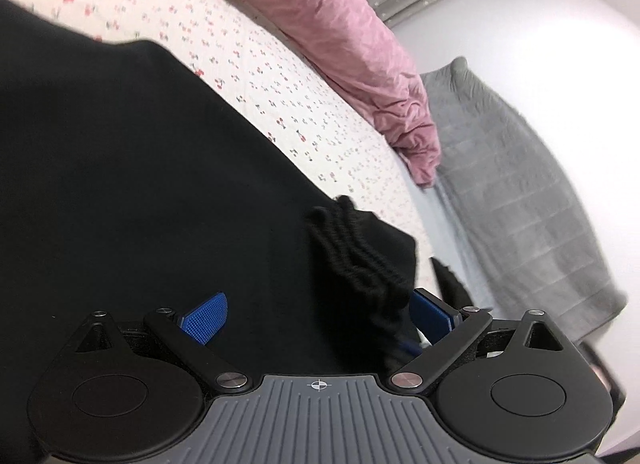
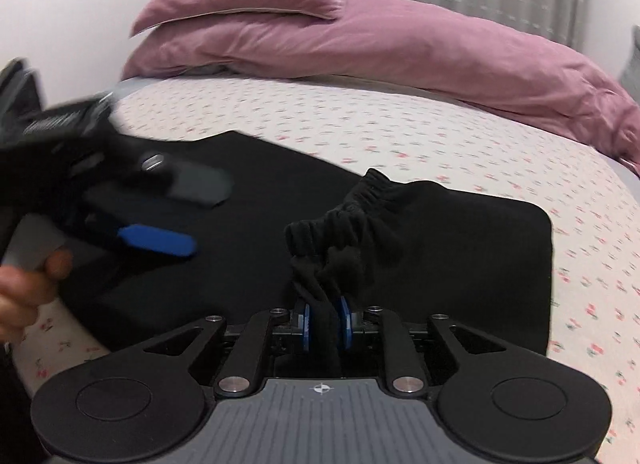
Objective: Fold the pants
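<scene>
While the pants (image 2: pixel 400 264) lie flat mid-bed (image 2: pixel 400 131), folding well means dragging the waistband (image 2: pixel 344 203) low and square. Free sheet runs from 12 to 3 o'clock; pink duvet (image 2: pixel 440 47) borders the far edge. Right gripper (image 2: pixel 325 324) clamps bunched waistband. Left gripper (image 1: pixel 316 316), at 9 o'clock, hangs open, gripping nothing.

The left gripper (image 2: pixel 160 219) is smearing into motion blur – its upper finger unreadable – while the black pants (image 1: pixel 140 183) are running off the frame's left edge.
</scene>
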{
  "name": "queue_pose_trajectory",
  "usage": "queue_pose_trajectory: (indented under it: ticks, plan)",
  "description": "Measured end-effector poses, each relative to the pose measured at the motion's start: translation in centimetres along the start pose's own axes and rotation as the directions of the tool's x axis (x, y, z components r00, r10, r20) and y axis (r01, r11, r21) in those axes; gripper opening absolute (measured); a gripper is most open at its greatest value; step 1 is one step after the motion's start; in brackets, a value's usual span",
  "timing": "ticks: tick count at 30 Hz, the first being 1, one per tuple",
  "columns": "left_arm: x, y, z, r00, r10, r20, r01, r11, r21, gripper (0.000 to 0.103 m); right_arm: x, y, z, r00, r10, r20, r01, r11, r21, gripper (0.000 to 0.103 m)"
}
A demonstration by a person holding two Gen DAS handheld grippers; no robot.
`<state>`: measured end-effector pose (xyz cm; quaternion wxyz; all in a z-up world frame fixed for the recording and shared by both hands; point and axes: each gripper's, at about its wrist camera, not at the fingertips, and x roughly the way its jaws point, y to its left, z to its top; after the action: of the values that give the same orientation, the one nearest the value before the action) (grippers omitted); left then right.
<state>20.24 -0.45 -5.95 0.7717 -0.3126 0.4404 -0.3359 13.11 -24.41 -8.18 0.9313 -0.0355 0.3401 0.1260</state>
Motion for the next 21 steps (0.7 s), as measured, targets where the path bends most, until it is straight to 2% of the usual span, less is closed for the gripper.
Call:
queue_pose_trajectory:
  ticks: [2, 3, 5, 10, 14, 16, 17, 18, 21]
  plan:
    - [0.4, 0.1, 0.1, 1.0, -0.011, -0.008, 0.011, 1.0, -0.014, 0.096, -0.4, 0.2, -0.2, 0.999, 0.048, -0.005, -0.048, 0.999, -0.013, 0.041]
    - [0.6, 0.0, 0.1, 1.0, -0.014, -0.013, 0.014, 1.0, -0.014, 0.095, -0.7, 0.2, -0.3, 0.997, 0.076, -0.005, -0.076, 0.997, -0.011, 0.045]
    - [0.9, -0.2, 0.1, 1.0, -0.021, -0.024, 0.021, 1.0, -0.013, 0.094, -1.1, 0.1, -0.2, 0.996, 0.094, 0.008, -0.094, 0.996, -0.012, 0.044]
    - [2.2, -0.5, 0.2, 0.996, -0.052, -0.068, 0.051, 0.998, -0.021, 0.085, -1.6, 0.4, -0.8, 1.0, -0.001, 0.03, 0.004, 0.997, -0.079, 0.048]
    - [2.6, -0.7, 0.2, 0.996, -0.051, -0.072, 0.05, 0.999, -0.018, 0.084, -0.5, 1.6, -1.4, 0.997, -0.073, 0.028, 0.077, 0.98, -0.184, 0.049]
    - [2.7, -0.8, 0.3, 0.997, -0.046, -0.07, 0.044, 0.999, -0.023, 0.085, 0.6, 2.5, -1.6, 0.993, -0.114, 0.025, 0.116, 0.964, -0.239, 0.038]
    - [2.8, -0.7, 0.3, 0.997, -0.042, -0.067, 0.04, 0.999, -0.031, 0.086, 0.5, 2.6, -1.7, 0.991, -0.133, 0.031, 0.137, 0.958, -0.252, 0.022]
    - [2.9, -0.5, 0.4, 0.997, -0.04, -0.065, 0.038, 0.998, -0.042, 0.086, 0.3, 2.4, -1.6, 0.99, -0.135, 0.032, 0.139, 0.959, -0.247, 0.015]
    - [3.2, -0.2, 0.7, 0.997, -0.045, -0.067, 0.04, 0.996, -0.078, 0.088, -1.3, 0.7, -0.9, 0.995, -0.084, 0.047, 0.09, 0.986, -0.137, 0.01]
